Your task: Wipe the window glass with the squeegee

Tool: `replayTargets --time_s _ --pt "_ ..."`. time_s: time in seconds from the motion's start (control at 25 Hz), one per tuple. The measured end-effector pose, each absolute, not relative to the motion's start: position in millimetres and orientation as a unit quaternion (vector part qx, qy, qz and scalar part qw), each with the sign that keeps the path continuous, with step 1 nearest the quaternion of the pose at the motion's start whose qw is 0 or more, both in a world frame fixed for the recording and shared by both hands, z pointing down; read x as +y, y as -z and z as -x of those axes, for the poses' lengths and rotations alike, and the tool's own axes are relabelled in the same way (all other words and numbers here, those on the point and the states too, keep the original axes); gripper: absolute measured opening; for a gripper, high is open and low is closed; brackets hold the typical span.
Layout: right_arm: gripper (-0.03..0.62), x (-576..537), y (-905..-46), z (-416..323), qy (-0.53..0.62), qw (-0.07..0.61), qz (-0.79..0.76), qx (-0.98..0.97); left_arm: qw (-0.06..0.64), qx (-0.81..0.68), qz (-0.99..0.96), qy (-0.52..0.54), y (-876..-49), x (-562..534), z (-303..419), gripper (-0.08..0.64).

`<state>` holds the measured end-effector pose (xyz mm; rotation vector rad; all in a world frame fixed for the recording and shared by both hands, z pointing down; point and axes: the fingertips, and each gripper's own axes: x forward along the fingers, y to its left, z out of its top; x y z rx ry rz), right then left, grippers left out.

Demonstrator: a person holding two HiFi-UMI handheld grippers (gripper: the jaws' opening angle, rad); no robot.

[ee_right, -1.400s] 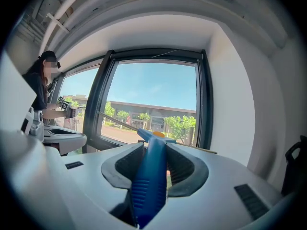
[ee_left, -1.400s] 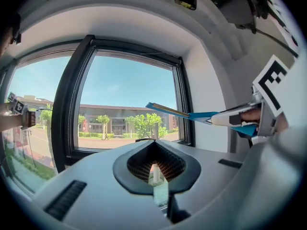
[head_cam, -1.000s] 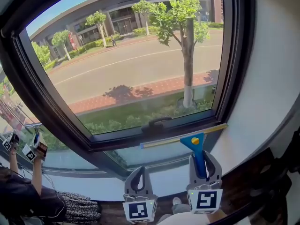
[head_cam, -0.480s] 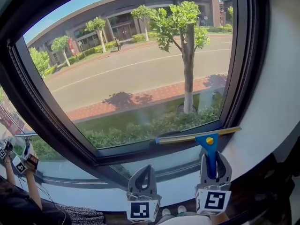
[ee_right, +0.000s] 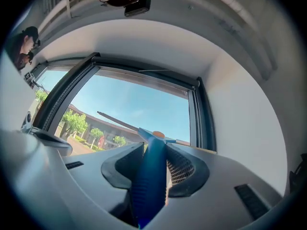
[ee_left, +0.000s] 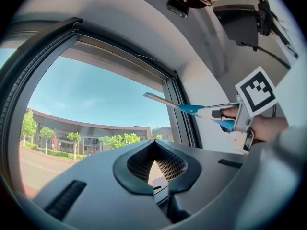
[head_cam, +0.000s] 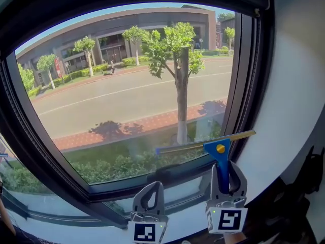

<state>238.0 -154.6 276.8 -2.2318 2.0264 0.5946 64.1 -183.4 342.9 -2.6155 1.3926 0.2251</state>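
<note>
In the head view the window glass (head_cam: 101,100) fills the left and middle, with a road, a long building and a tree (head_cam: 180,85) outside. Low at centre, the left gripper (head_cam: 152,189) points up at the bottom of the dark window frame (head_cam: 249,75); its own view shows its jaws brought together at the tips with nothing between them (ee_left: 156,145). Just to its right, the right gripper (head_cam: 223,174) has its jaws clamped on the blue handle of the squeegee (head_cam: 216,147), as its own view confirms (ee_right: 154,152). The squeegee's long blade lies across the lower right part of the glass, tilted with its right end higher and reaching over the frame. A white wall (head_cam: 294,111) lies furthest right.
</note>
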Motion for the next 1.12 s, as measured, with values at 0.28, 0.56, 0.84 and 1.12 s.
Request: replayTargets --time_s 0.28,0.56,0.84,1.12 --pt "0.149 -183 -162 -241 -0.307 0.1 0.696 0.641 0.084 0.468 0.874 -0.104 -321 -193 -68 0.002" --pt "0.149 -237 -68 -249 -0.345 0.123 0.669 0.646 0.1 0.469 0.872 -0.097 -312 -200 -64 0.002" --pt "0.149 -284 -3 -252 -0.368 0.128 0.673 0.628 0.112 0.469 0.871 -0.096 -301 -208 -61 0.002" --pt "0.149 -315 9 -262 -0.349 0.127 0.687 0.625 0.111 0.47 0.87 -0.097 -299 -212 -60 0.003"
